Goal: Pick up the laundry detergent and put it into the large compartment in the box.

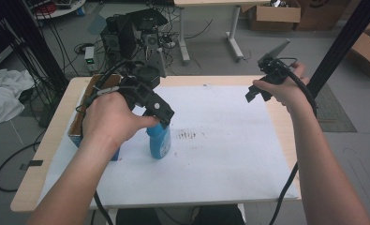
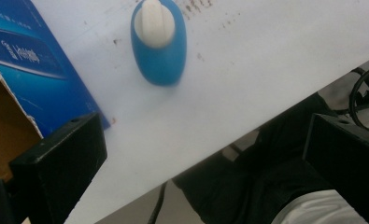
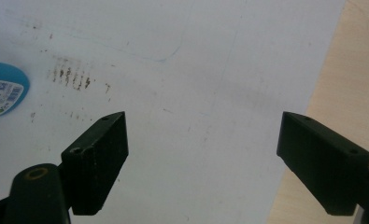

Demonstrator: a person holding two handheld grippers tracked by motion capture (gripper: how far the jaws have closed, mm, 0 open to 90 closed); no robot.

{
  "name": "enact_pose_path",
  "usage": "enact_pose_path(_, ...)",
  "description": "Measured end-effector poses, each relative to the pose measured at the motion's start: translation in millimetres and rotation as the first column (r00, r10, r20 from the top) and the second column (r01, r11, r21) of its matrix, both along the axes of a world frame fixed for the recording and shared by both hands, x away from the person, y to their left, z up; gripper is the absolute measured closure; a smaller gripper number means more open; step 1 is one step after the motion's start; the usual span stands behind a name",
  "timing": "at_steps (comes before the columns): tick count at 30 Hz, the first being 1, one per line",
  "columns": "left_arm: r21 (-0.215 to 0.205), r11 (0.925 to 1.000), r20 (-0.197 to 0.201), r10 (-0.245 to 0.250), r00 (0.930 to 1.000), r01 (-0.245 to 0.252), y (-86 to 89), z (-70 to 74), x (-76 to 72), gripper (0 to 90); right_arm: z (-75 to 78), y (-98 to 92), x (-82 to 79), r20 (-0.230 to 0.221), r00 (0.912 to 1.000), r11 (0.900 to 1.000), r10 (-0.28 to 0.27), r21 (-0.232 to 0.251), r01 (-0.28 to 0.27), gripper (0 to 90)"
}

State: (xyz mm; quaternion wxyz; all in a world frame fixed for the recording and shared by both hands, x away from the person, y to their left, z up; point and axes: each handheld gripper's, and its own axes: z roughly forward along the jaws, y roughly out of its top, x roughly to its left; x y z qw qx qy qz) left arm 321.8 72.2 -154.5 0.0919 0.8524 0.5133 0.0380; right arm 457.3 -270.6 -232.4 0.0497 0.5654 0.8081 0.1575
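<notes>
A blue bottle (image 1: pixel 159 140) with a white cap (image 2: pixel 157 23) stands upright on the white sheet (image 1: pixel 220 150), left of the middle. My left gripper (image 1: pixel 160 111) hovers just above it, and in the left gripper view (image 2: pixel 205 149) its jaws are spread wide with nothing between them; the bottle (image 2: pixel 159 51) sits beyond their tips. My right gripper (image 1: pixel 256 93) is held in the air over the sheet's far right side. Its jaws are open and empty too (image 3: pixel 203 140), with the bottle's edge (image 3: pixel 2 88) at the far left of that view.
A blue box (image 1: pixel 78 137) with a brown cardboard inside (image 2: pixel 4 130) stands at the table's left edge, close beside the bottle. Brown smudges (image 1: pixel 187 135) mark the sheet near the middle. Bare wood (image 3: pixel 345 84) borders the sheet on the right.
</notes>
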Motion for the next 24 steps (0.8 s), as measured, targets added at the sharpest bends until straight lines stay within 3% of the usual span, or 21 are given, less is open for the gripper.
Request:
enact_pose_path(6,0.002,0.9999,0.021,0.017,0.9996,-0.017,0.3,-3.5,11.4,0.1,-0.9,-2.4,1.0,0.005,1.0000,1.000,0.003,-0.001,-0.003,16.6)
enact_pose_path(24,0.017,0.9987,0.001,0.048,0.9989,-0.048,-7.2,-35.5,48.1,0.1,-10.7,-12.0,5.7,-0.001,1.0000,1.000,-0.008,-0.003,0.008,16.6)
